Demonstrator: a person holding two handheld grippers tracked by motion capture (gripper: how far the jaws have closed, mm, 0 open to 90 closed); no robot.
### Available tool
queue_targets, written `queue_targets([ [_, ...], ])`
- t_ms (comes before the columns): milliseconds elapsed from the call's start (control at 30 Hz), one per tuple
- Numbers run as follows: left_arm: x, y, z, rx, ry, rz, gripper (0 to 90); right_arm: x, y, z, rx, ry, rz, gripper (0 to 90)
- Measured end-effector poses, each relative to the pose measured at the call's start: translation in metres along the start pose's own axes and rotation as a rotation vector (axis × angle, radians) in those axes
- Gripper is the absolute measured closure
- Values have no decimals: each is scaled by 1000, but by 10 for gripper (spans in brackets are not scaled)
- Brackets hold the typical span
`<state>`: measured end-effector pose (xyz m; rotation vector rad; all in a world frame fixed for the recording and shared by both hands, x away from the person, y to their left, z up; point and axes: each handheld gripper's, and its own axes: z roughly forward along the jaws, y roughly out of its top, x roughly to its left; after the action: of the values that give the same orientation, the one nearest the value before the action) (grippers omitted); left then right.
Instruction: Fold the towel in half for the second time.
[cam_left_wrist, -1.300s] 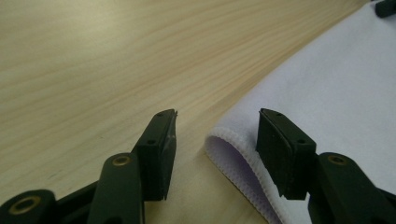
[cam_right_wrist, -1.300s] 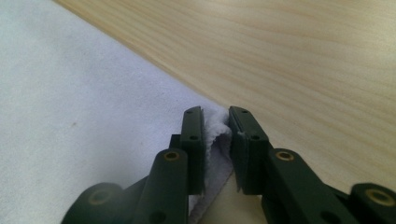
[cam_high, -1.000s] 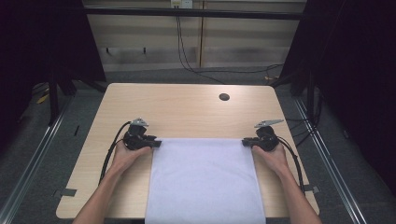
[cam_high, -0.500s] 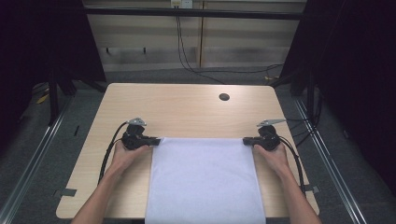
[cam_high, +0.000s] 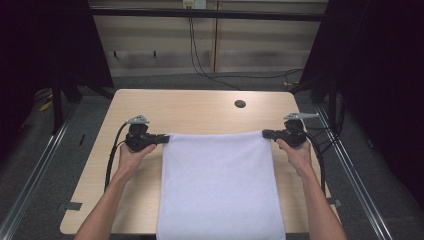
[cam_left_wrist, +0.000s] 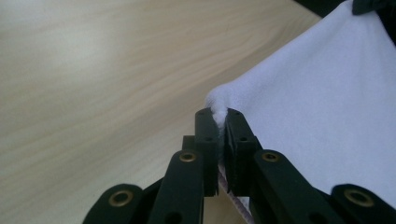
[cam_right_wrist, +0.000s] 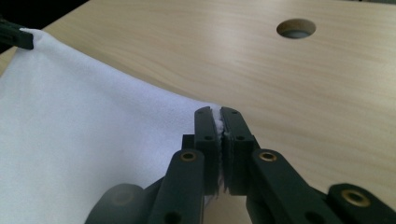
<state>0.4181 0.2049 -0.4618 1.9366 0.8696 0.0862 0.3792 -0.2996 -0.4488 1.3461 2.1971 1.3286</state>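
The white towel lies spread over the near half of the table, its far edge stretched straight between our two grippers and its near end hanging past the table's six o'clock edge. We hold its far left corner in the left gripper, at about nine o'clock on the tabletop; the jaws have just been closing, and in the left gripper view they stand narrow with a pinch of white cloth bunched between the pads. The right gripper sits at about three o'clock and grips the far right corner; in the right gripper view its jaws are nearly together with a thin fold of towel squeezed between them, having just closed further.

The table is pale wood-grain laminate with rounded corners, bare beyond the towel. A round cable hole sits near its far edge, toward one o'clock. Our forearms come in from six o'clock, a black cable trailing from the left gripper. Around the table we see grey flooring with metal rails at both sides, dark curtains at nine and three o'clock, and at twelve o'clock a light panelled wall with black wires running down it.
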Motion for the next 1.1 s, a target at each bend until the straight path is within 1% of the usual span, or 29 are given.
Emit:
queue_targets([
  [67,-2,6,-2,-36,7,-1,856,-1,6,-1,-17,-3,4,860],
  [133,-4,13,-4,-42,14,15,857,-3,13,-2,-37,-5,12,860],
  [167,-4,16,-4,-46,19,16,857,-3,16,-3,-41,-10,19,861],
  [233,-2,23,-6,-65,27,11,857,-3,23,-4,-45,-16,7,861],
  [267,0,27,-6,-78,42,2,857,-3,27,-4,-52,-21,5,861],
  [333,3,34,-7,-77,66,5,858,-4,34,-7,-66,-25,2,861],
  [367,4,37,-6,-83,74,-2,859,-5,38,-9,-74,-25,4,861],
  [400,5,40,-6,-96,70,-9,860,-5,41,-10,-77,-28,-1,861],
  [467,6,46,-5,-110,66,-3,860,-6,48,-12,-84,-41,0,861],
  [500,5,49,-4,-113,63,4,860,-7,51,-13,-85,-45,-4,861],
  [533,4,53,-4,-112,66,18,860,-8,54,-13,-85,-50,-7,862],
  [600,1,58,-5,-125,55,27,860,-9,58,-15,-97,-51,-2,862],
  [633,-1,59,-6,-130,51,34,860,-9,60,-17,-109,-49,1,862],
  [667,-3,60,-7,-133,47,43,860,-10,60,-19,-118,-44,-8,862],
  [700,-5,62,-9,-125,52,58,859,-9,60,-21,-127,-36,-9,861],
  [767,-9,62,-13,-126,36,72,860,-7,60,-25,-136,-20,-23,862],
  [867,-17,57,-23,-144,7,83,859,-2,54,-32,-141,12,-56,862],
  [900,-21,54,-26,-136,11,101,860,2,50,-36,-142,27,-68,862],
  [967,-28,46,-32,-134,0,115,859,7,38,-41,-136,52,-85,862],
  [1000,-32,42,-35,-129,0,122,859,10,32,-44,-125,57,-95,861],
  [1067,-39,32,-42,-133,-21,127,859,17,19,-51,-110,67,-116,862],
  [1100,-44,26,-45,-133,-22,128,859,21,12,-56,-101,70,-126,862],
])
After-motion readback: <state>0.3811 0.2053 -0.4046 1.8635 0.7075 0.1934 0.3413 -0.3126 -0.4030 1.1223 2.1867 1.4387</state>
